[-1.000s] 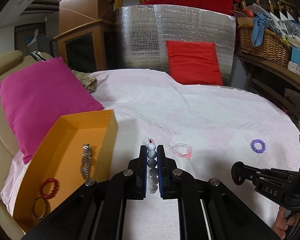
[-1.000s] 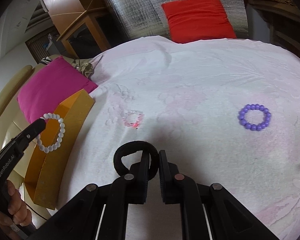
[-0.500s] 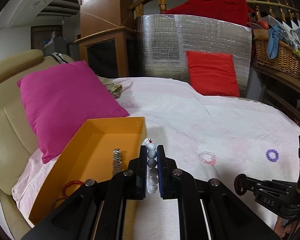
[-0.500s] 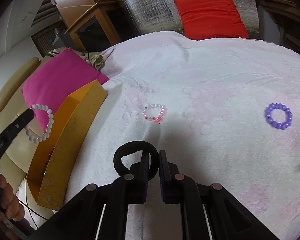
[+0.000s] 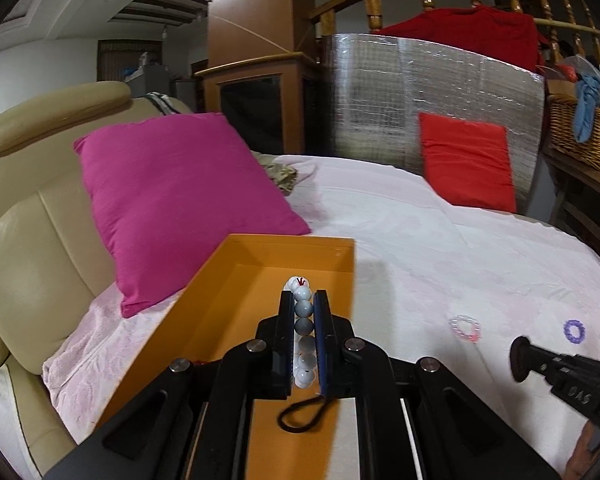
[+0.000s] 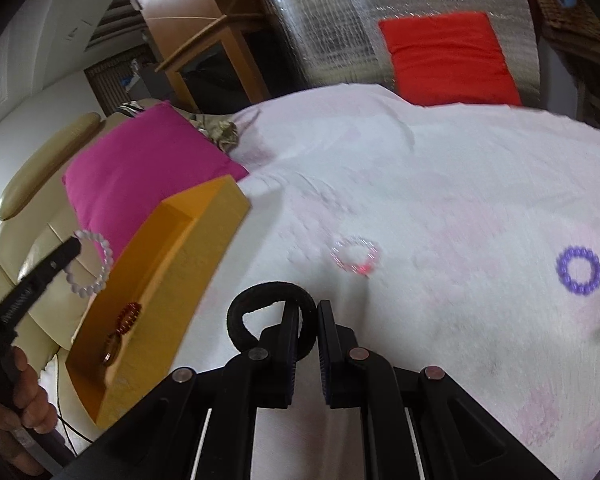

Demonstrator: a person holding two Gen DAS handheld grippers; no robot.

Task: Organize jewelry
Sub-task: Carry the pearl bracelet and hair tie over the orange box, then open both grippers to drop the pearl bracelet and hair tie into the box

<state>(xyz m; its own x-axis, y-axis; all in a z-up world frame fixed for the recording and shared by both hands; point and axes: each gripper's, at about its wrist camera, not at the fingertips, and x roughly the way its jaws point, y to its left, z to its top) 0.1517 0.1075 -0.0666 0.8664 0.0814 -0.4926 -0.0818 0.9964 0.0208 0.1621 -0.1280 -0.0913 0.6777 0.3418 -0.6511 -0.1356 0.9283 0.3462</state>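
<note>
The left gripper (image 5: 304, 312), clamped on the white bead bracelet (image 5: 303, 332), has swung from beside the orange box (image 5: 236, 280) to over its inside, ready to drop; the right gripper (image 6: 309, 330) pinches a black hair tie (image 6: 260, 300) beside the box

Left gripper (image 5: 304, 300): matt black plastic, glossy white beads (image 5: 303, 308) between its fingers. Orange box (image 5: 260, 264) beneath: matt card (probably). Ahead: textured white cloth (image 5: 440, 248); left, glossy beige leather (image 5: 32, 248).
</note>
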